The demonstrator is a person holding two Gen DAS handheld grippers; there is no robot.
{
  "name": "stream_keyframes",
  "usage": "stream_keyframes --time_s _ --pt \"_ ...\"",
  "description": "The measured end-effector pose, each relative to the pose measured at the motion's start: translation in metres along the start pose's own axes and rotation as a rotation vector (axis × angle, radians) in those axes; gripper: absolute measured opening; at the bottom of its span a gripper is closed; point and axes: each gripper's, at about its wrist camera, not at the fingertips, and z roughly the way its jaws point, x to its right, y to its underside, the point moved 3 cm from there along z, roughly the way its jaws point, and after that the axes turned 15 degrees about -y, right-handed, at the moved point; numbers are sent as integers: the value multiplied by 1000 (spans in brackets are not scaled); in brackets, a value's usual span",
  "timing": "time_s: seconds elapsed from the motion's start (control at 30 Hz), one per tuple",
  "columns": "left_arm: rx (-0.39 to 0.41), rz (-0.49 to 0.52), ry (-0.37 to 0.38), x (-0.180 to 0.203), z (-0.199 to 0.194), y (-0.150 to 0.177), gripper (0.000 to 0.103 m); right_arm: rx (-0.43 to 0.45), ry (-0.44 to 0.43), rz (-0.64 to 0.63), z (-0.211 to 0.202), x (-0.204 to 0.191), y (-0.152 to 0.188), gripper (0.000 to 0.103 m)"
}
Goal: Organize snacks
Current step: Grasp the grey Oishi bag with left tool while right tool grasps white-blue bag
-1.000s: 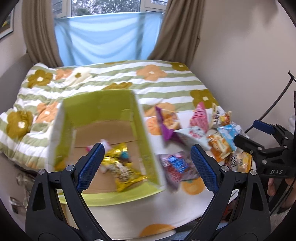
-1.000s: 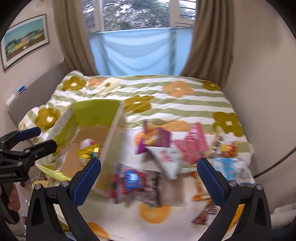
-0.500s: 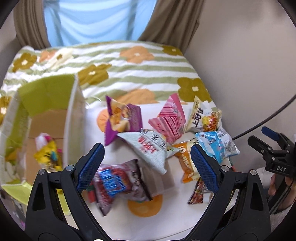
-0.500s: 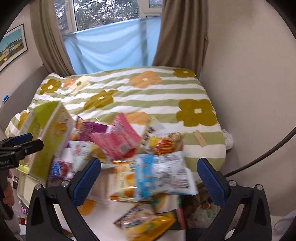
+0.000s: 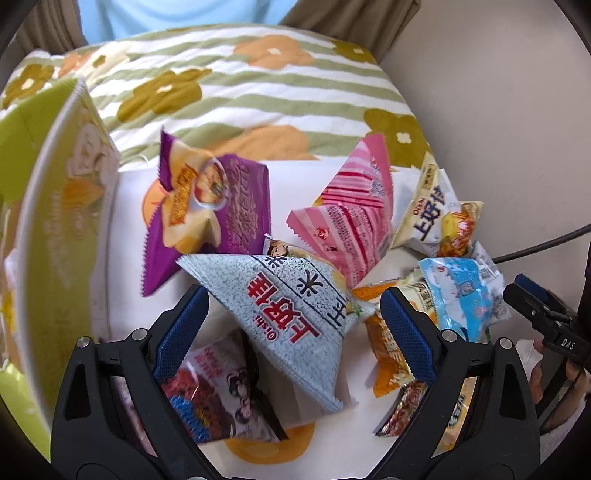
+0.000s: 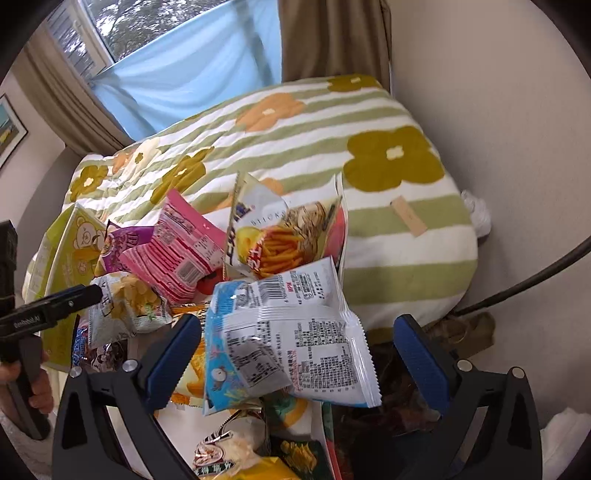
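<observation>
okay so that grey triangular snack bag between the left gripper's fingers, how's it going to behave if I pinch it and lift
The grey bag looks puffed with air, so it is probably light and will likely squash and crinkle under the left gripper. Its glossy film may slip. It leans on the purple bag and pink bag, so lifting could shift them.

A bed [image 6: 388, 236] fills the corner, covered by a quilt [image 5: 258, 85] with green and white stripes and orange and olive flowers. Behind it hang brown curtains [image 6: 332, 37] on either side of a pale blue sheet [image 6: 192, 74] below the window [image 6: 122, 22]. A framed picture [image 6: 9, 129] hangs on the left wall. A black cable [image 6: 535, 277] runs along the beige wall at right.
</observation>
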Motion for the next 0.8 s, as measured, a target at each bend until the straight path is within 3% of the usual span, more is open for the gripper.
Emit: stream_keyframes --time_s 0.37,0.43,0.53,0.8 --pt "-50 2 15 3 34 -4 92 -23 -89 102 28 20 2 103" --pt "-61 3 15 3 38 -3 75 -24 -102 113 29 21 2 103" --pt "-69 -8 45 1 40 -2 69 -30 -122 119 30 20 3 103" --pt "-51 -8 40 1 36 3 60 -62 -135 67 37 11 6 103"
